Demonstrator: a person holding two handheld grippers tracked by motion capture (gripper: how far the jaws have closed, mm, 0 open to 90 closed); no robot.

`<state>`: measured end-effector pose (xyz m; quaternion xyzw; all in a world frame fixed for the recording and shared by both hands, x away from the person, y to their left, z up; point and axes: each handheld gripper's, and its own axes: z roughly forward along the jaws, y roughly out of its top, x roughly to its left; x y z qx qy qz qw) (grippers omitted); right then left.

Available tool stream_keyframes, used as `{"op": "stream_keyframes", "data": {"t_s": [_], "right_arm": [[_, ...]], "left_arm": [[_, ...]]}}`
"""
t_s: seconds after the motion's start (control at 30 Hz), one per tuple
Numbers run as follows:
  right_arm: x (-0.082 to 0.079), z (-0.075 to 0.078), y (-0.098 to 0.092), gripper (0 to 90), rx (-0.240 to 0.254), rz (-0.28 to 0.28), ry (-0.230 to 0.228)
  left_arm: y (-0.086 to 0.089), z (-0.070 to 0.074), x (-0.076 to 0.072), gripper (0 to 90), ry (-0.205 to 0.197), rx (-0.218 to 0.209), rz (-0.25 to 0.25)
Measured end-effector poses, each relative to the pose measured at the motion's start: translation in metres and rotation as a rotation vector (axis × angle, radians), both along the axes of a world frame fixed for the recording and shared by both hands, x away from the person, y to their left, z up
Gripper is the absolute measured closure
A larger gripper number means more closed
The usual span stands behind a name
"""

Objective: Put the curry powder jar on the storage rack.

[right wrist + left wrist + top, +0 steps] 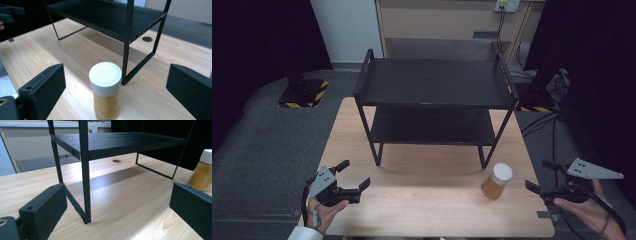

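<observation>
Black tongs (355,174) with grey plates, white sleeve (304,233).

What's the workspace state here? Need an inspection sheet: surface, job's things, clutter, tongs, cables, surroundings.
Surface: light wooden table, a round hole in it under the rack.
Job's things: black two-tier metal rack, both shelves bare; upright clear jar of amber-yellow contents with a white lid, standing apart from the rack's front right leg.
Clutter: nothing seen.
Tongs: left tongs open, hand-held over the table's front left; right tongs open, off the table's right edge, aimed at the jar. Both hold nothing.
Cables: black cable looping by the left hand; black cables on the floor at right.
Surroundings: grey carpet, hazard-striped stand base, dark curtains, wooden cabinet behind.
</observation>
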<state>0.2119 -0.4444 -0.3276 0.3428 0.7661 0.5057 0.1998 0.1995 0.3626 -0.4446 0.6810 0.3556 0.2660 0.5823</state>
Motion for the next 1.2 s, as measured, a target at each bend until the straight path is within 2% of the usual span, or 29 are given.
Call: {"op": "stream_keyframes", "data": {"t_s": [0.17,0.23,0.53,0.77,0.87,1.03,1.13,1.2], "right_arm": [[0.014,-0.011,0.01,2.7,-0.011,0.017,0.026],[0.02,-0.015,0.017,2.7,-0.035,0.022,0.035],[0.043,-0.037,0.035,3.4,-0.053,0.052,0.08],[0.056,-0.045,0.047,5.1,-0.077,0.071,0.1],[0.066,-0.047,0.054,8.9,-0.104,0.094,0.113],[0.071,-0.05,0.059,14.2,-0.121,0.101,0.114],[0.074,-0.051,0.061,24.0,-0.141,0.099,0.125],[0.074,-0.052,0.06,31.3,-0.13,0.099,0.121]], "left_arm": [[0.0,0.0,0.0,0.8,0.0,0.002,-0.001],[0.0,0.0,0.0,1.0,-0.002,0.003,-0.004],[0.0,0.0,0.001,1.2,-0.002,0.009,-0.009],[0.0,-0.001,0.001,1.4,-0.003,0.01,-0.01],[0.0,-0.001,0.0,1.5,-0.009,0.01,-0.005],[0.0,-0.001,-0.001,1.5,-0.011,0.007,-0.005],[0.0,-0.001,-0.001,1.6,-0.01,0.008,-0.007],[0.0,-0.001,-0.001,1.6,-0.011,0.011,-0.008]]}}
